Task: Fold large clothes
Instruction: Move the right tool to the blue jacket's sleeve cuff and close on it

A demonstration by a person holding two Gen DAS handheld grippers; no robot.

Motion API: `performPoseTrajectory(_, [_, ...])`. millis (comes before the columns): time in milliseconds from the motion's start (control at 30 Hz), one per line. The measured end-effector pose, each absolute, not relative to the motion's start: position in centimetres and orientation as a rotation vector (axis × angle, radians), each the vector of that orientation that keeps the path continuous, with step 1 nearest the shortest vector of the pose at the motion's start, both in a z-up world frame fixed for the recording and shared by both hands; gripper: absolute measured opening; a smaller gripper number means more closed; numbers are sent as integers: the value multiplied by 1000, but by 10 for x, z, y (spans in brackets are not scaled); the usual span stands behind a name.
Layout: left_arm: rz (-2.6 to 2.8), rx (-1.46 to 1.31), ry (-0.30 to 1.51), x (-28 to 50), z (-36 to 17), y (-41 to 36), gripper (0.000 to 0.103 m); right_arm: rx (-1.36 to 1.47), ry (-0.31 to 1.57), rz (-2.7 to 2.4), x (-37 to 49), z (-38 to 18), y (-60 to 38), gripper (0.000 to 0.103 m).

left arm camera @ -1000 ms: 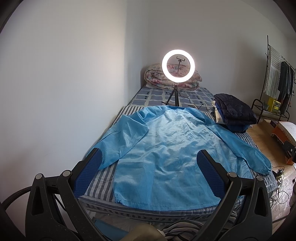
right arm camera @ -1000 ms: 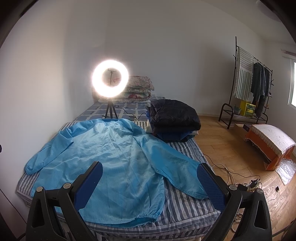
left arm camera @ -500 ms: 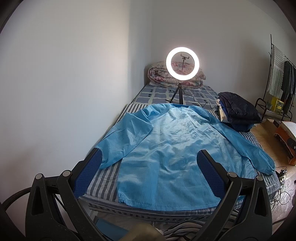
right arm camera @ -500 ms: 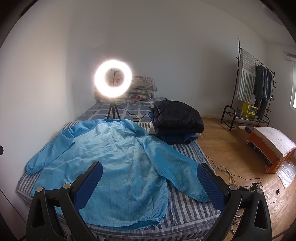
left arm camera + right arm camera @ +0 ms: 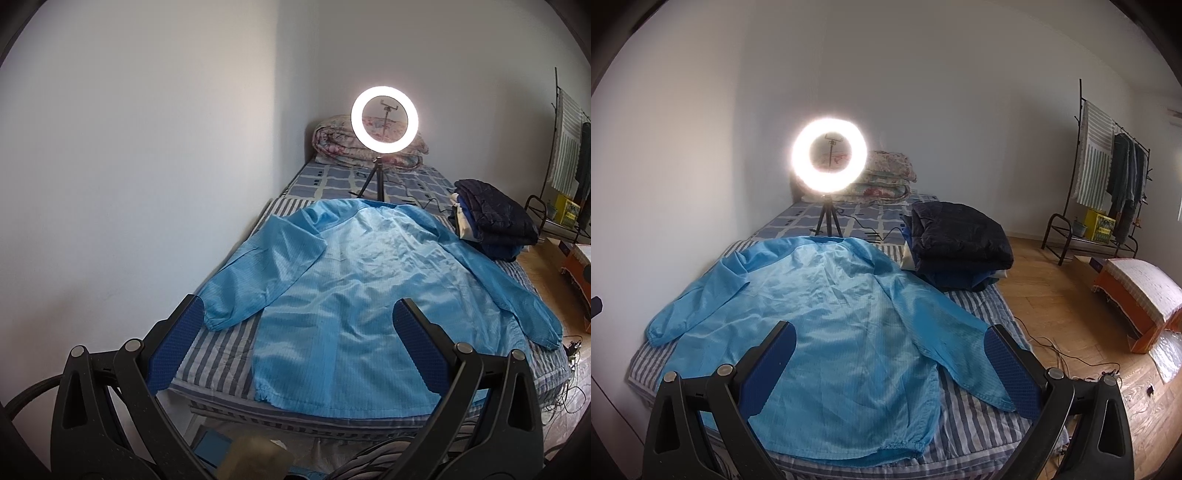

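A large light-blue jacket (image 5: 369,295) (image 5: 827,332) lies spread flat on the striped bed (image 5: 218,354) (image 5: 975,417), back up, collar at the far end, both sleeves stretched out to the sides. My left gripper (image 5: 297,317) hovers open above the bed's near edge, over the jacket's hem and left sleeve cuff. My right gripper (image 5: 886,339) is open too, held above the lower right part of the jacket. Neither one touches the cloth.
A lit ring light on a tripod (image 5: 384,120) (image 5: 829,155) stands past the collar. Folded dark clothes (image 5: 495,221) (image 5: 956,243) sit on the bed's right side, rolled quilts (image 5: 332,144) at the head. White wall on the left; clothes rack (image 5: 1108,173), orange stool (image 5: 1137,295) and floor cables (image 5: 1071,362) on the right.
Both grippers have drifted a little, so the bed and jacket sit slightly further right in both views. The jacket itself has not moved, and both grippers stay open.
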State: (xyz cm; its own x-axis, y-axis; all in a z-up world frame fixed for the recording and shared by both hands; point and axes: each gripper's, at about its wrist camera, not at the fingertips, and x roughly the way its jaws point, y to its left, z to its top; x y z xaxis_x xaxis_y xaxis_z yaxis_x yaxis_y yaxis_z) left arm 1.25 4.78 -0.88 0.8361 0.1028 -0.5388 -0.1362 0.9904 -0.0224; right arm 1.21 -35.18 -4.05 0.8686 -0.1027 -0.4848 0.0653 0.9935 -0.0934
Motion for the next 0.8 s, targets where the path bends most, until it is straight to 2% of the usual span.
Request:
performPoseTrajectory(367, [222, -95, 585, -3, -51, 96, 103, -131, 532, 120, 63, -48, -290, 103])
performPoseTrajectory(500, [241, -91, 617, -7, -65, 108, 97, -143, 532, 210, 88, -55, -258, 103])
performPoseTrajectory(600, [249, -119, 632, -9, -72, 119, 97, -126, 572, 298, 111, -61, -233, 103])
performPoseTrajectory(800, [263, -155, 646, -7, -79, 137, 97, -125, 670, 442, 150, -66, -181, 96])
